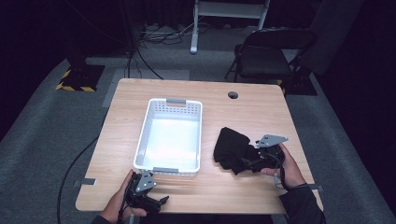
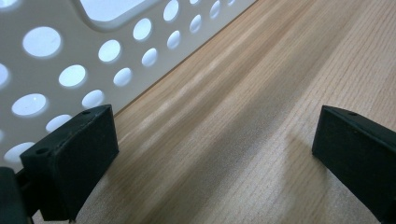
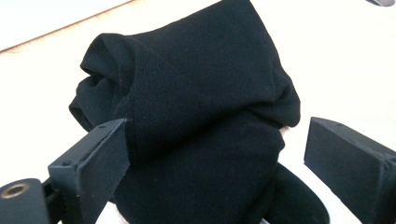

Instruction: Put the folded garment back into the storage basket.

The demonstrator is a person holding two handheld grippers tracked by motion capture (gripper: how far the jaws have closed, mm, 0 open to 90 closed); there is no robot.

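A bundle of black cloth (image 1: pixel 232 147) lies on the wooden table (image 1: pixel 247 114), to the right of a white perforated basket (image 1: pixel 171 136). My right gripper (image 1: pixel 256 159) sits at the cloth's near right edge; in the right gripper view its jaws stand open on either side of the black cloth (image 3: pixel 201 112), which bulges between them. My left gripper (image 1: pixel 159 201) rests near the table's front edge, just below the basket's near left corner. Its jaws are open over bare wood, with the basket wall (image 2: pixel 70 56) close on the left.
The basket looks empty inside. A round cable hole (image 1: pixel 232 95) sits at the table's far side. Beyond the table stand a black folding chair (image 1: pixel 266 53) and a white frame (image 1: pixel 229 11); cables run over the grey floor.
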